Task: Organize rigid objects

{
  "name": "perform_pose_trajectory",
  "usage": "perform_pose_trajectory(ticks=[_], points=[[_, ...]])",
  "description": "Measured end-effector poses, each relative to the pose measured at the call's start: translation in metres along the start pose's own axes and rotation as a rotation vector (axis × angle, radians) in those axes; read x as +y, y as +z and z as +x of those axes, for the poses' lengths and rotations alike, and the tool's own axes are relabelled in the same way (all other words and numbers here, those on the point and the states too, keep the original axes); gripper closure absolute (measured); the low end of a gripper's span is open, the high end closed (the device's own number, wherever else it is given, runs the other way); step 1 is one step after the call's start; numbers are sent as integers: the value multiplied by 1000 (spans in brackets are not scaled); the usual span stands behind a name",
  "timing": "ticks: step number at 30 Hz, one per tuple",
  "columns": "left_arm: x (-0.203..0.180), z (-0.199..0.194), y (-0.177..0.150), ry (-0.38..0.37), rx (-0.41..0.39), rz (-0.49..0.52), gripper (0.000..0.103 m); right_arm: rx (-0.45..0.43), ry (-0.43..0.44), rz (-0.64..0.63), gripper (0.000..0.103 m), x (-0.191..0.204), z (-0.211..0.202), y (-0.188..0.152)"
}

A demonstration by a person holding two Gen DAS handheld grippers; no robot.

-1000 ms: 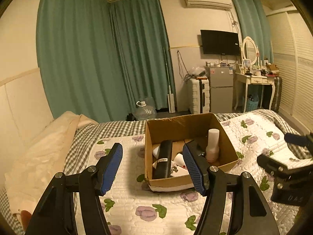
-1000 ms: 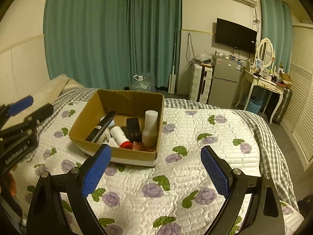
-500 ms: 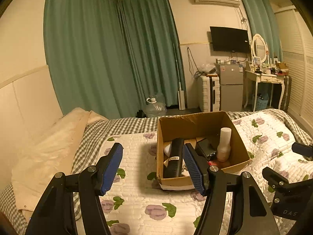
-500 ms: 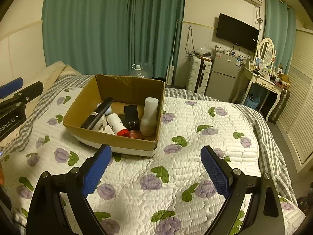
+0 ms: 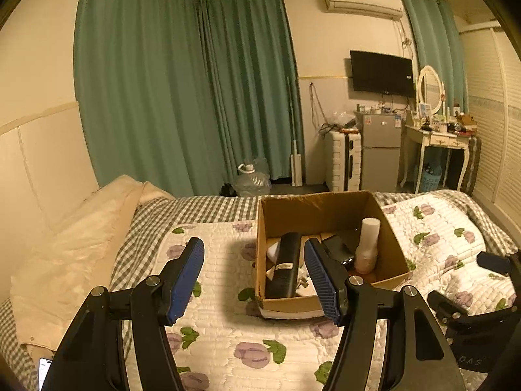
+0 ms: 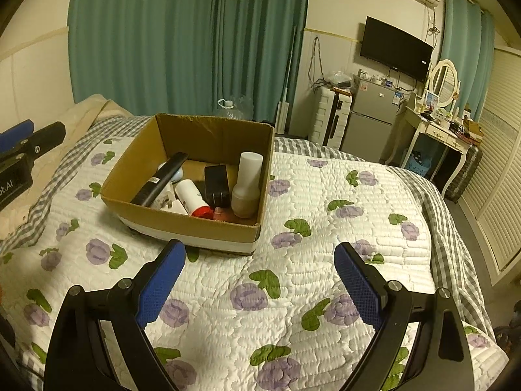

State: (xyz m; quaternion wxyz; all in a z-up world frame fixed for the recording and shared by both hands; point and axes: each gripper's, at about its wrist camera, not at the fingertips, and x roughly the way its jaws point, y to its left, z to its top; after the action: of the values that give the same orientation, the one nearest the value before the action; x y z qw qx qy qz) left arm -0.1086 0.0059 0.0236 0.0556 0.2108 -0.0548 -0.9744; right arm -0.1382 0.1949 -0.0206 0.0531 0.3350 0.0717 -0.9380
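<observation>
Both wrist views look down across the bed (image 6: 325, 293) from near, sharing the cardboard box (image 5: 325, 211) (image 6: 182, 221).

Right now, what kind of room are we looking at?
Most likely a bedroom: a bed with a floral quilt, a dressing table with an oval mirror, and a wall-mounted television.

- Green curtains (image 5: 169, 104) hang along the walls.
- A television (image 6: 395, 49) is mounted above a small grey fridge (image 6: 371, 117).
- A white dressing table (image 5: 436, 150) carries an oval mirror (image 5: 429, 86).
- An air conditioner (image 5: 361, 1) sits high up.
</observation>
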Motion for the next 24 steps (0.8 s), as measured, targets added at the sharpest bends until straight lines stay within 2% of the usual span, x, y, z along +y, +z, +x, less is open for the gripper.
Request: perform_pose_trajectory(ticks=[2,11,14,16,20,24], points=[[0,-3,0,14,-15,1,36,5,-3,-4,10,1,1,0],[-7,-3,-1,-14,-20,29,36,46,-8,-18,10,4,10,-6],[-10,-11,-2,23,-80,52,36,38,-3,-16,10,4,9,-5],[-10,-12,-1,-18,-86,60,36,20,4,-6,10,4,6,-4],[-8,-10,-2,-18,-73,37,36,-15,13,8,10,2,-1,-1],[2,-1,-4,-34,-23,-19,36,-58,31,35,10,0,-9,2]])
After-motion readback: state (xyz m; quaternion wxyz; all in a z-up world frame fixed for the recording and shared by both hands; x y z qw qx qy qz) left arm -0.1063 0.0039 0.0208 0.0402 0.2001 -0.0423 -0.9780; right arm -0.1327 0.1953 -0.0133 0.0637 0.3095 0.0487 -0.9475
